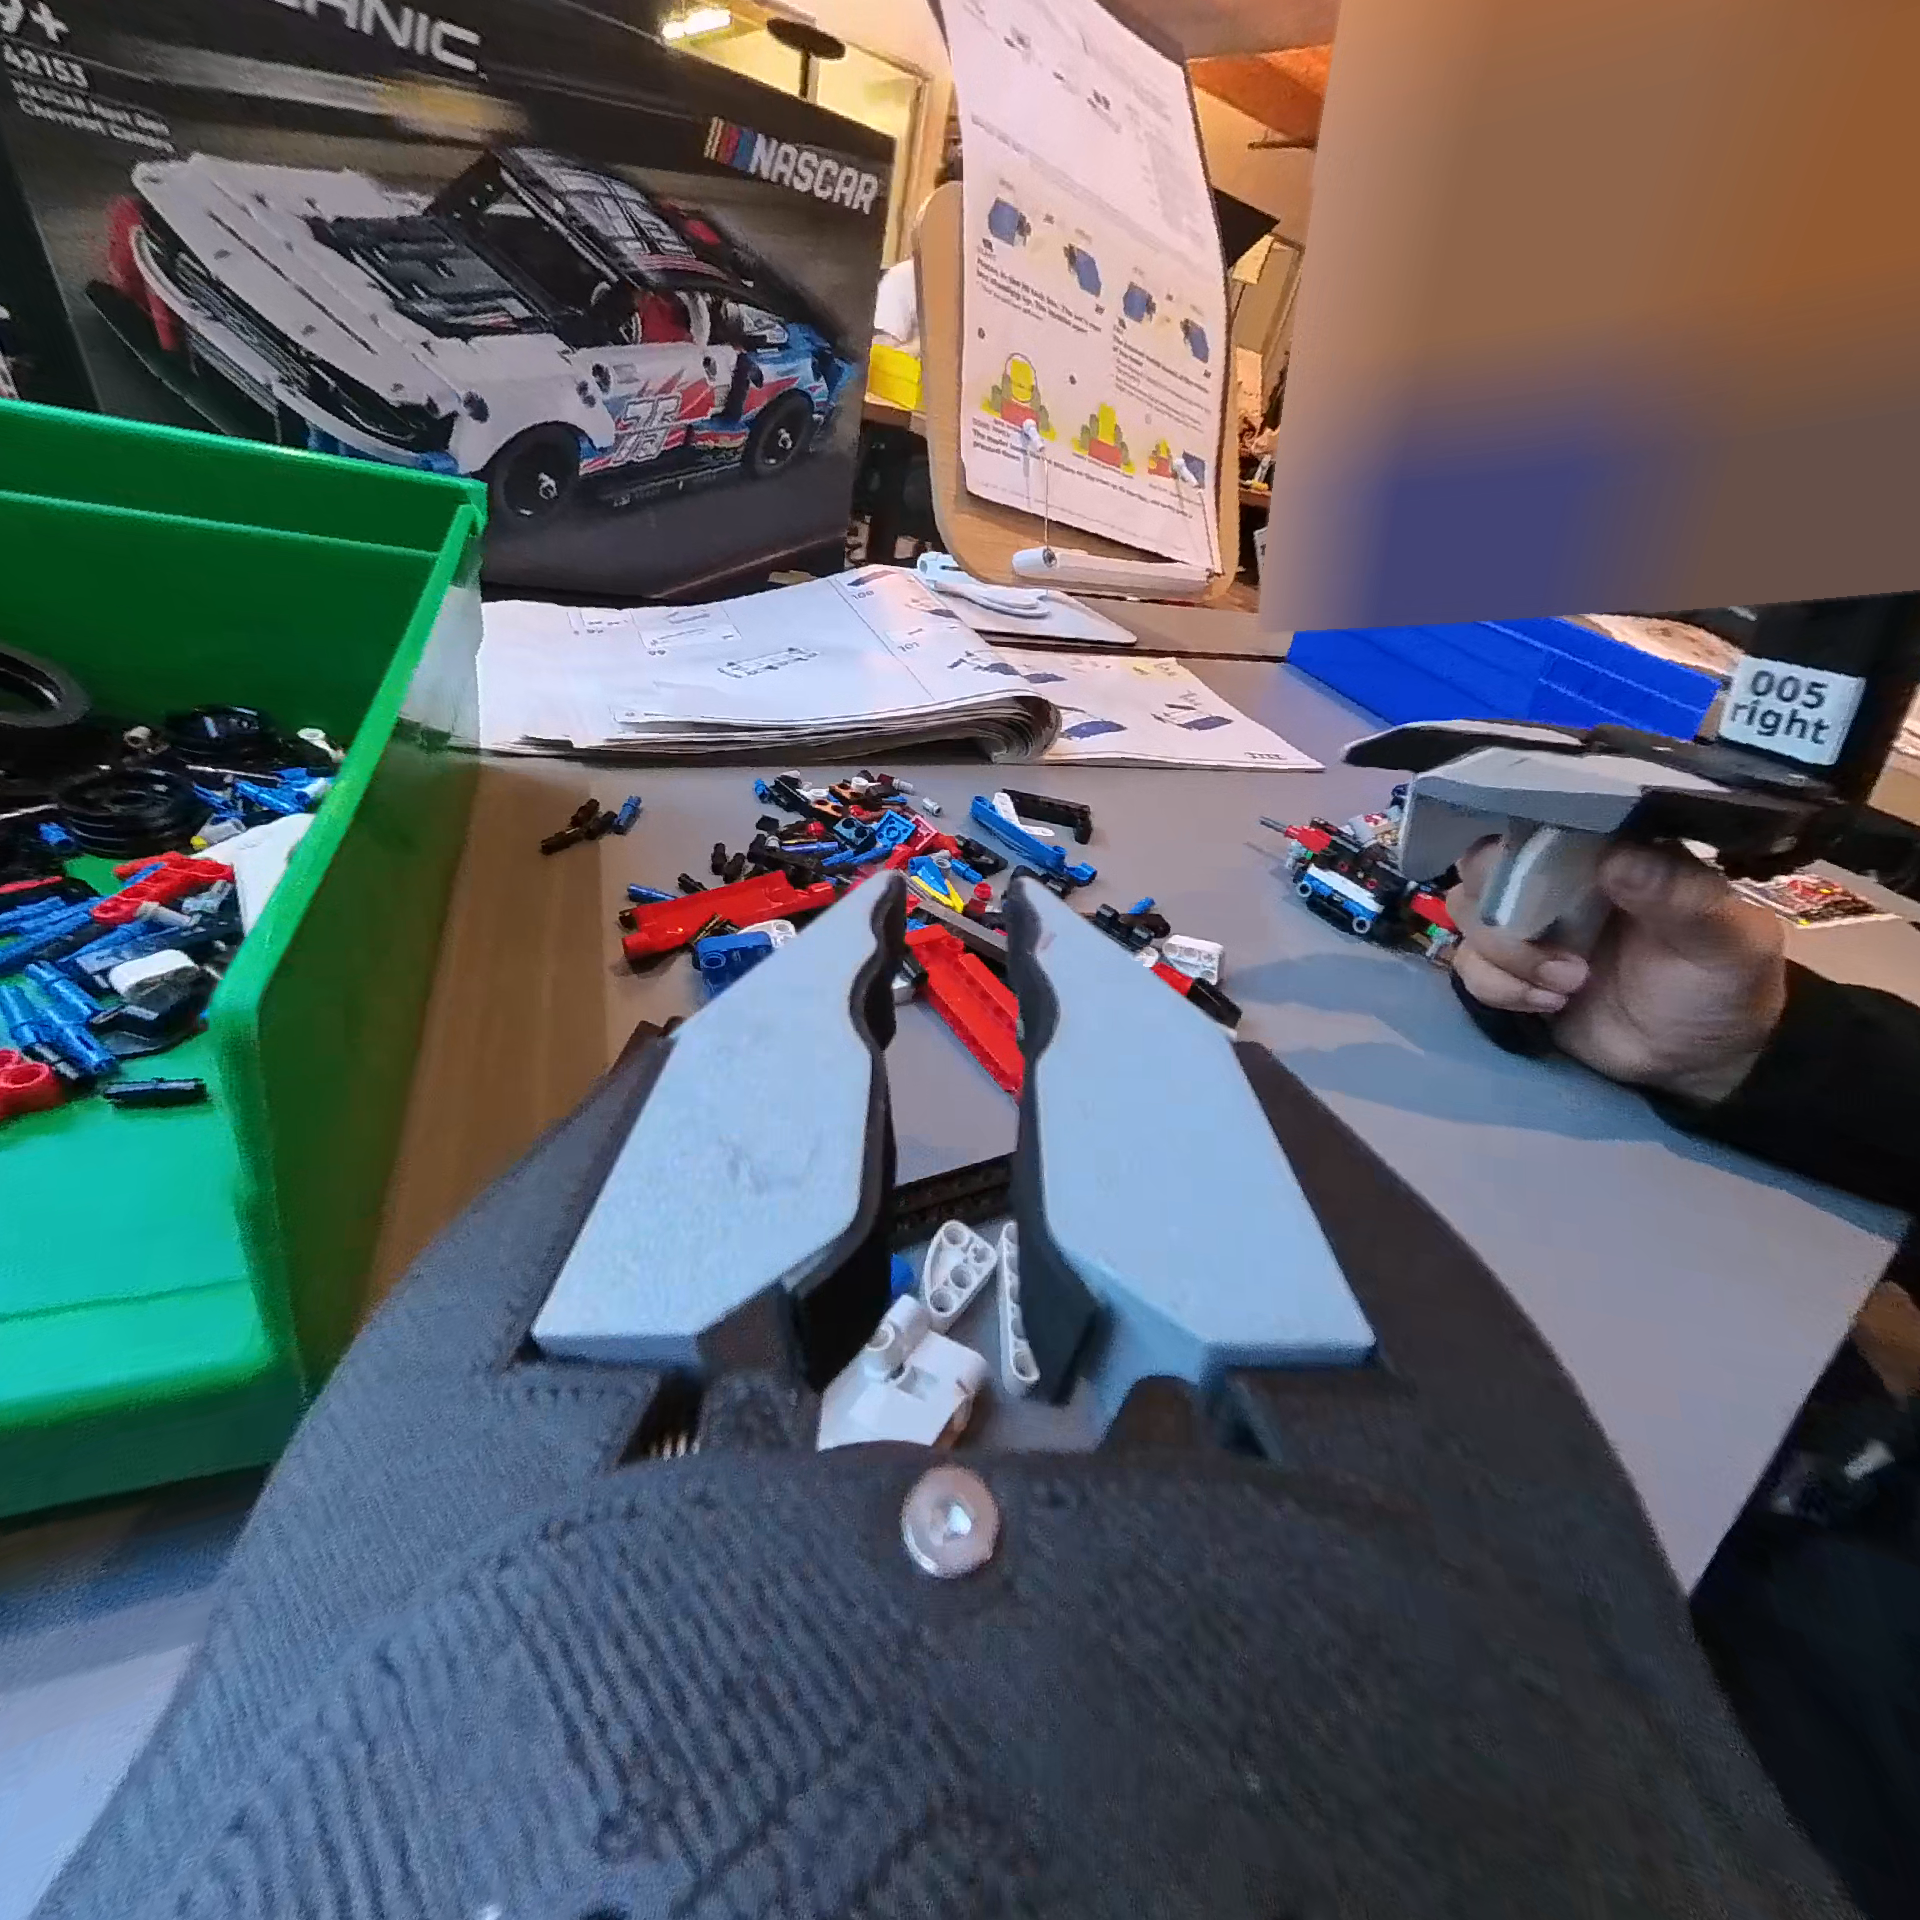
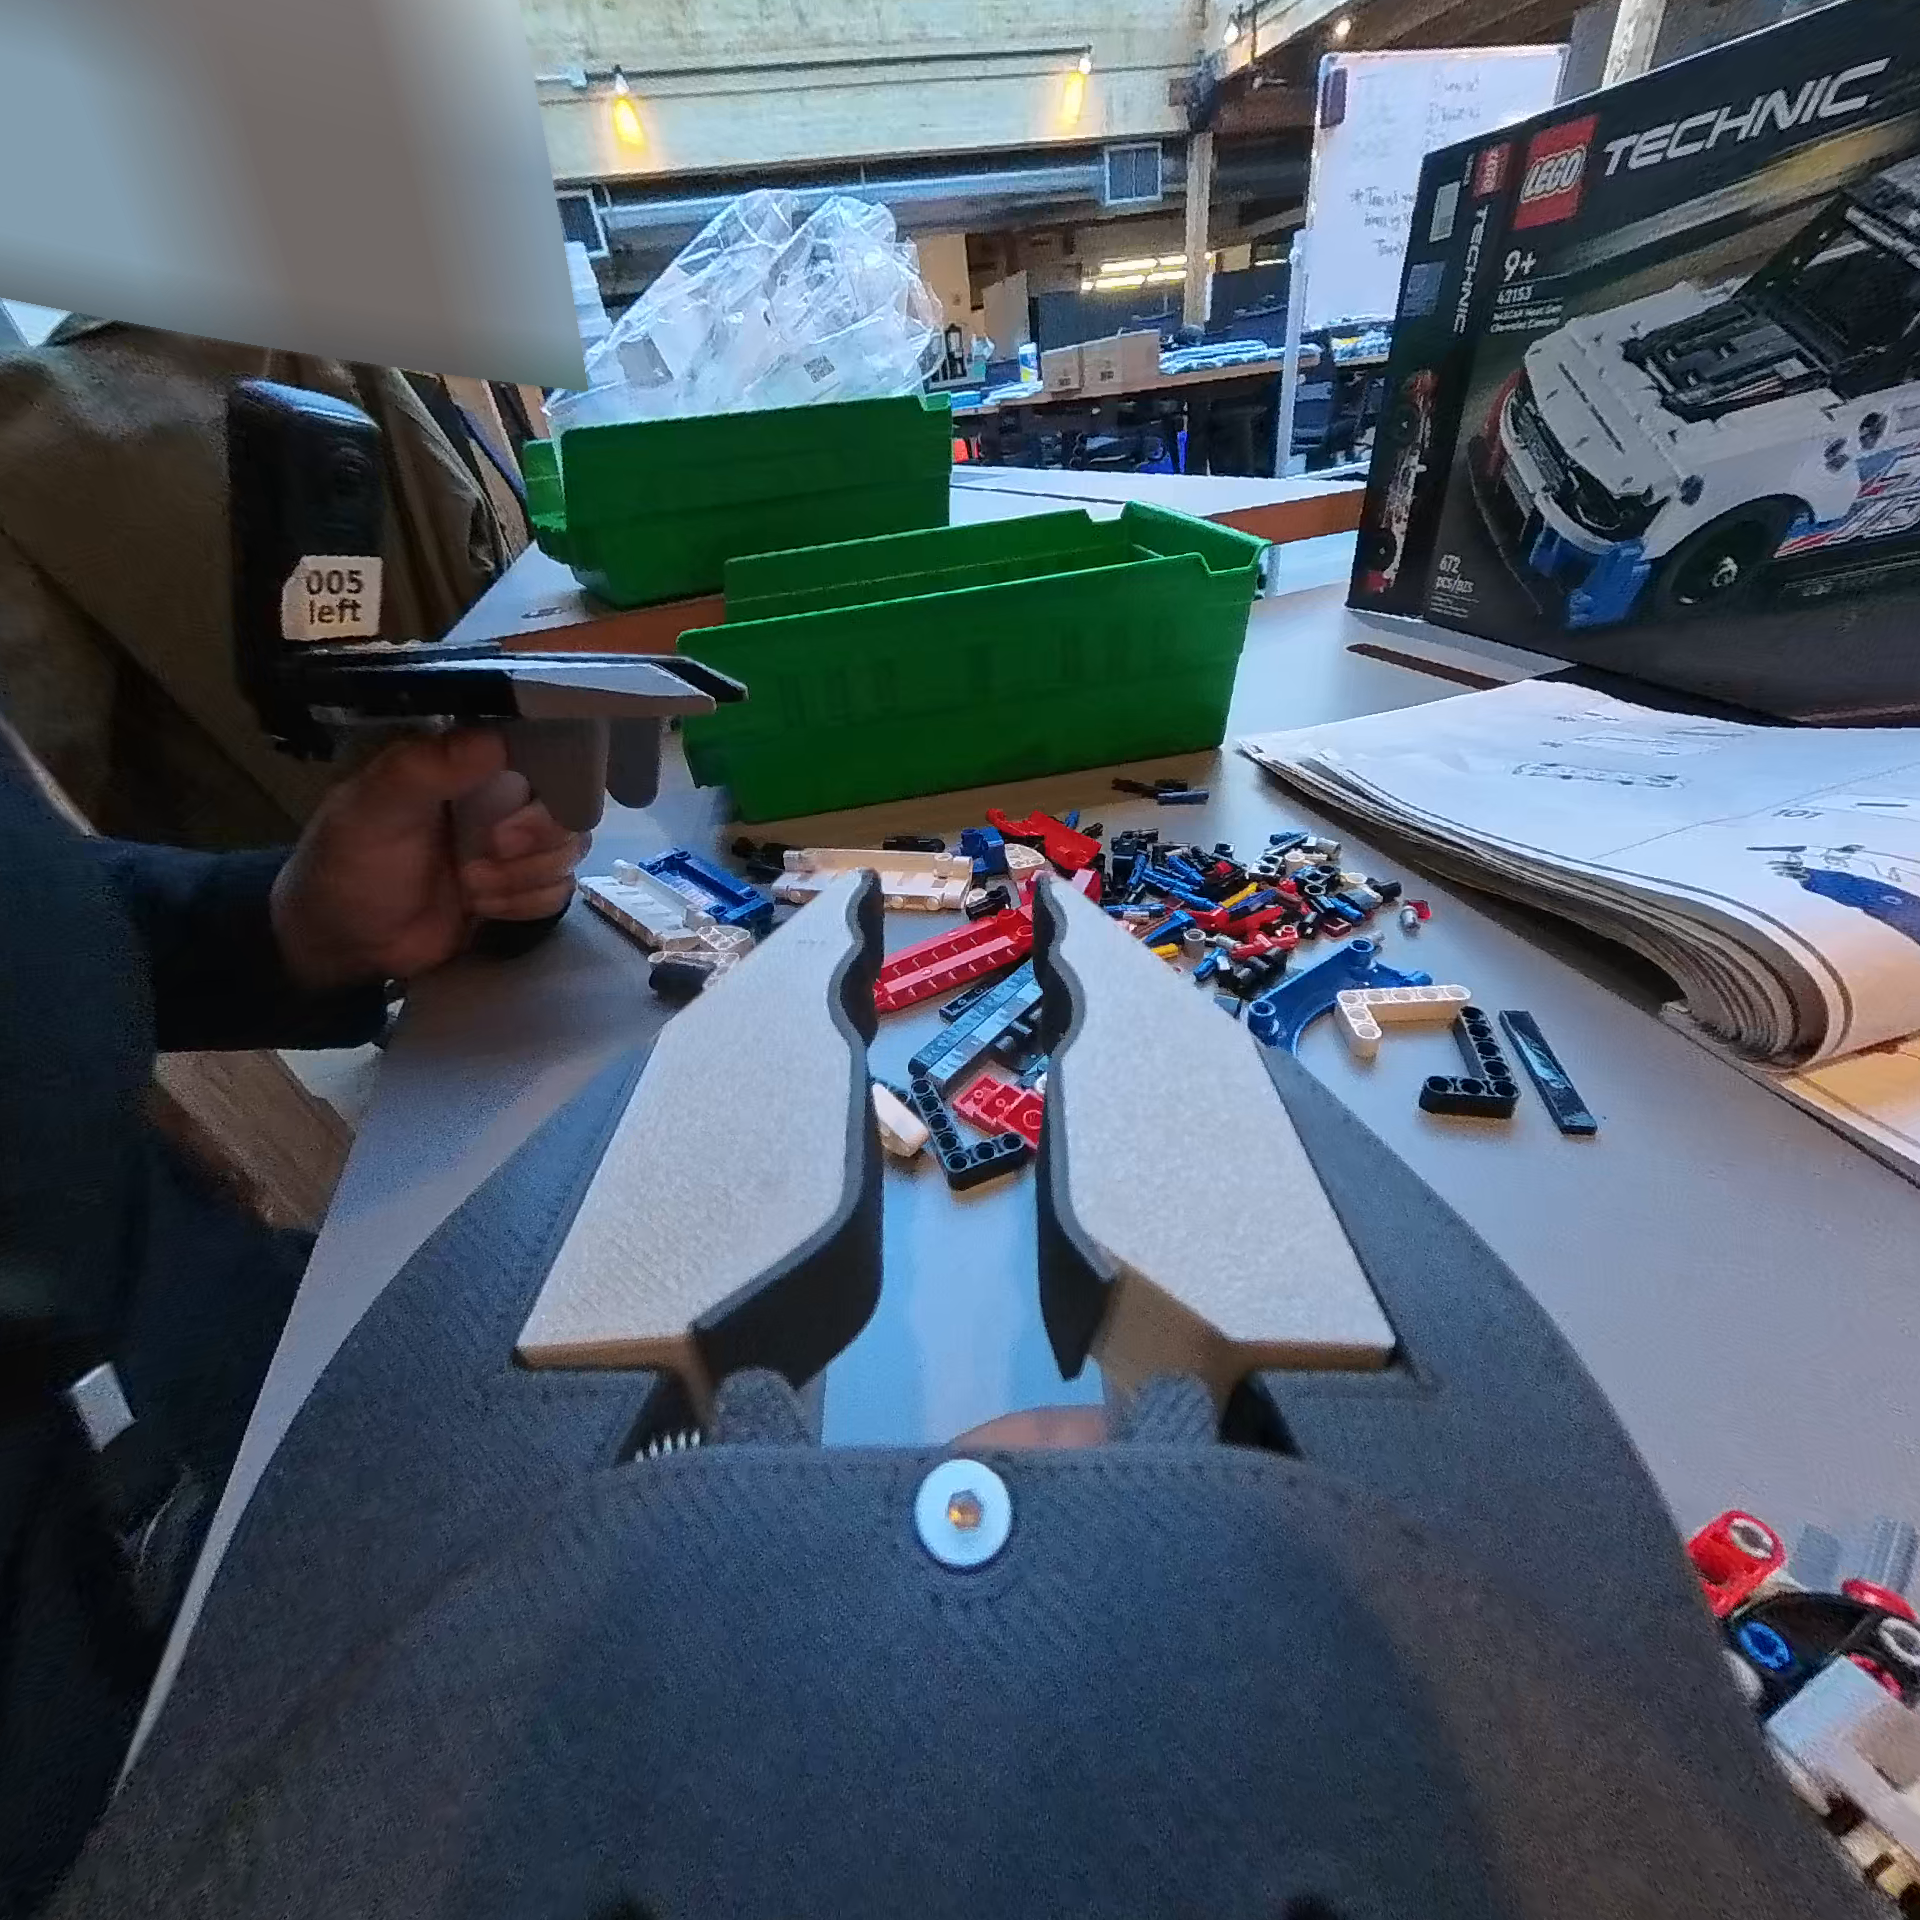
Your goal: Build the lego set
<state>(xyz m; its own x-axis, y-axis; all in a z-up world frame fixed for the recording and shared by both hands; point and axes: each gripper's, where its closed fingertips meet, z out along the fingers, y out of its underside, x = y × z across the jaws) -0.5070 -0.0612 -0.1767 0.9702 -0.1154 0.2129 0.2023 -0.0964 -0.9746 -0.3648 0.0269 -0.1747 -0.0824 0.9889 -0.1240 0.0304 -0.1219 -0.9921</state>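
Loose Lego pieces [image 1: 862, 883] in red, blue, black and white lie in a pile on the grey table [image 1: 1455, 1143]. My left gripper [image 1: 954, 904] hovers low over the near side of the pile, jaws open and empty, with a red beam [image 1: 966, 987] between its fingers. My right gripper [image 2: 956, 914] is also open and empty above the pile [image 2: 1226, 904], over a red beam [image 2: 945, 956] and a black L-shaped beam [image 2: 961, 1132]. A partly built assembly [image 1: 1351, 883] sits beside the right gripper [image 1: 1538, 800]; it also shows in the right wrist view [image 2: 1818, 1662].
A green bin [image 1: 343, 935] holding more pieces stands left of the pile; two green bins [image 2: 987, 665] show in the right wrist view. The open instruction booklet [image 1: 790, 675] and the set's box [image 1: 468, 312] lie behind. A blue bin [image 1: 1507, 665] is at far right. A person's hand [image 2: 416, 862] holds the left gripper [image 2: 623, 686]. The tips of one gripper are about 15 centimeters away from the tips of the other.
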